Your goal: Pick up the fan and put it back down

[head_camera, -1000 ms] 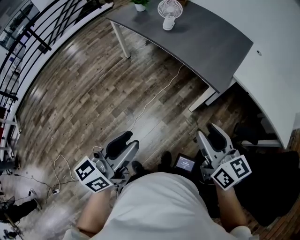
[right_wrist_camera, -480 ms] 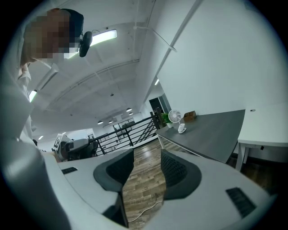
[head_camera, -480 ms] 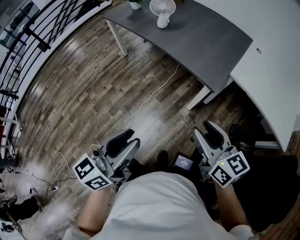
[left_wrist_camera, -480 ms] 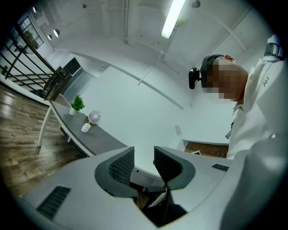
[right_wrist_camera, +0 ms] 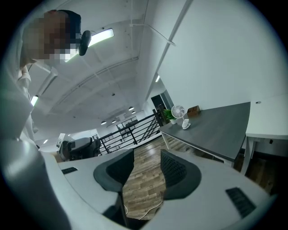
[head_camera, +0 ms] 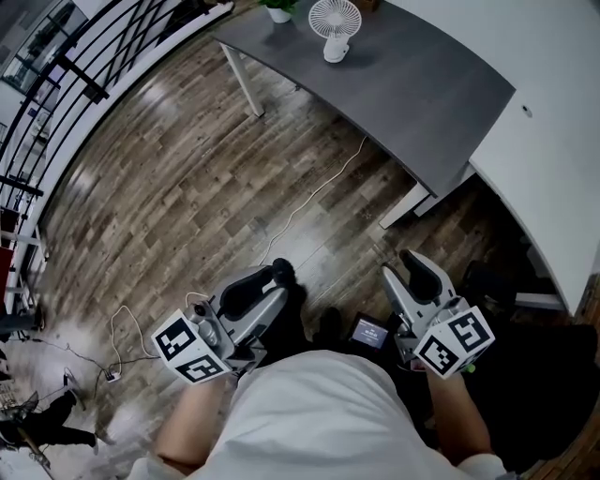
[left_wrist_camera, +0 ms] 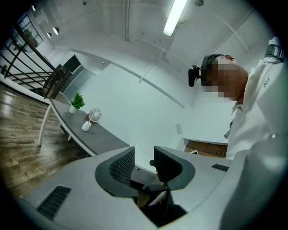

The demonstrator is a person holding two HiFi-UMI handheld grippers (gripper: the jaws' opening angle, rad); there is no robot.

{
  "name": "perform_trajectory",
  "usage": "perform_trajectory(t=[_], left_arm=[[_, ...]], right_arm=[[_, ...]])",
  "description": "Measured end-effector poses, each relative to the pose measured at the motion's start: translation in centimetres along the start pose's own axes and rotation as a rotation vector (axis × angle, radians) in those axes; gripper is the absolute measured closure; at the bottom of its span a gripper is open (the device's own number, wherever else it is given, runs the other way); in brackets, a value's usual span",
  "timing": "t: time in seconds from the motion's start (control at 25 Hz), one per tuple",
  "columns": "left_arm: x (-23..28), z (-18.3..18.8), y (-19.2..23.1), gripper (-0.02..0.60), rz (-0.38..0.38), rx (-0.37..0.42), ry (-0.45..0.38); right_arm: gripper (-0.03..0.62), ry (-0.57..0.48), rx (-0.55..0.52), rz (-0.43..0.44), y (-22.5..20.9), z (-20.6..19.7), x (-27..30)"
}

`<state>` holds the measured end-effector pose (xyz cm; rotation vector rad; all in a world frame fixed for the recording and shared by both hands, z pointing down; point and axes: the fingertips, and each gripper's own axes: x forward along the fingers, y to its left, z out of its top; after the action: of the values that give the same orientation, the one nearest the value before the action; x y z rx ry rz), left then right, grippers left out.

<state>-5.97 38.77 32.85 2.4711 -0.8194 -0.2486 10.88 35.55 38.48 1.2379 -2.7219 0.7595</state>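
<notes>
Head view: we find the fan (head_camera: 335,23) upright on the desk (head_camera: 422,94), far ahead; the plant (head_camera: 279,9) beside it is cut off. Left gripper view: left gripper (left_wrist_camera: 144,158) fingers released, empty (fan tiny). Right gripper view: right gripper (right_wrist_camera: 147,164) the same.

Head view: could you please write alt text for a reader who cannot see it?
A person holds the left tongs and right tongs, both open and empty, above a wooden floor. Ahead, a white fan stands on a grey desk beside a potted plant.
</notes>
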Motion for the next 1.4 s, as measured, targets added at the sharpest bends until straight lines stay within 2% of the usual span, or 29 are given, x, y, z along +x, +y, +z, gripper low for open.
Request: perform_trajectory(t=[0.28, 0.68, 1.0, 1.4], left_arm=[[1.8, 1.6, 4.8, 0.440, -0.043, -0.019, 0.015], [5.0, 7.5, 14.5, 0.440, -0.080, -0.028, 0.048], [5.6, 11.8, 20.5, 0.440, -0.112, -0.029, 0.070], [4.0, 14.2, 26.7, 0.440, -0.123, -0.052, 0.101]], right_arm=[[0.424, -0.016, -0.001, -0.061, -1.6, 1.1, 3.7], [0.424, 0.011, 0.017, -0.115, -4.3, 4.3, 13.0], [0.425, 0.020, 0.009, -0.145, -4.1, 7.2, 19.7], [0.425, 0.021, 0.006, -0.160, -3.4, 9.0, 26.5]])
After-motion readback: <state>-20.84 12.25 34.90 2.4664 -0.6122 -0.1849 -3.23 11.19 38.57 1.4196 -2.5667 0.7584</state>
